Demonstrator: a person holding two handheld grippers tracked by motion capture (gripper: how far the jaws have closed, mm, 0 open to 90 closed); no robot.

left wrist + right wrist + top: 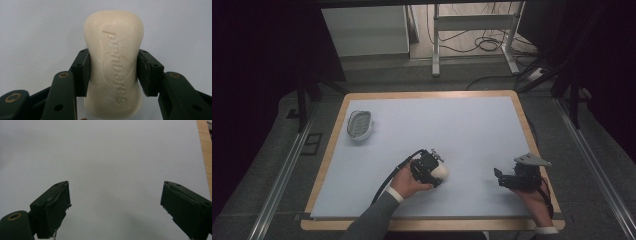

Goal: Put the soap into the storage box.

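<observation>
Left gripper view: my left gripper (113,75) has its jaws closed on a cream bar of soap (113,62), pressing its two long sides at about the middle, stamped lettering facing up. From the high view, I hold that soap (441,171) near the front middle of the pale blue table (452,125). My right gripper (115,207) is wide open over bare tabletop, holding nothing, near the right edge. A white soap dish (360,124) sits well apart at the back left.
</observation>
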